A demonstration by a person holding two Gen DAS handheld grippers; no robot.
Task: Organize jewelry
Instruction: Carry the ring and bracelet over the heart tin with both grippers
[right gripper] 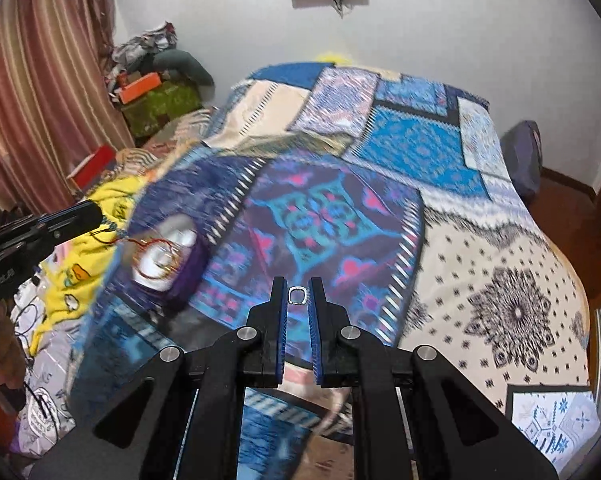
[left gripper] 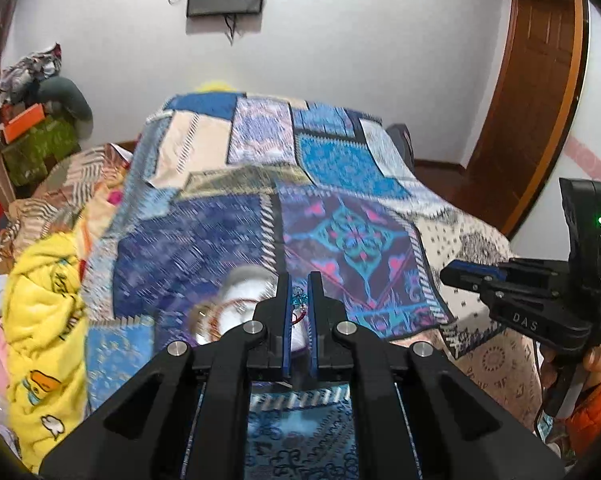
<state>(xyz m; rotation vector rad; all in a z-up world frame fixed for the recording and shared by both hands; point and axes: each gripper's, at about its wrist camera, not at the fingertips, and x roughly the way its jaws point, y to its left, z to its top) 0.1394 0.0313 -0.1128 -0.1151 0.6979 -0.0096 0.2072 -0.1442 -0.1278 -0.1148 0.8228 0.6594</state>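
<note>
In the left wrist view, the left hand-held gripper (left gripper: 298, 294) has its fingers drawn close together on a blue beaded piece with a red cord (left gripper: 297, 307). Just beyond and below the fingertips, a purple jewelry box with a white lining (left gripper: 236, 300) sits on the patchwork bedspread (left gripper: 340, 168), bangles (left gripper: 216, 318) blurred at its rim. The right hand-held gripper (left gripper: 446, 274) appears side-on at the right edge; its grip cannot be told from here.

The right wrist view shows what that one hides: the right hand-held gripper (right gripper: 298, 294) pinches a small silver ring (right gripper: 297, 295) between nearly closed fingers, above the bedspread (right gripper: 480, 240). Far left, the left hand-held gripper (right gripper: 96, 210) dangles the red cord (right gripper: 140, 245) over the box (right gripper: 172, 268). A yellow blanket (right gripper: 76, 272) lies beside the bed.
</note>
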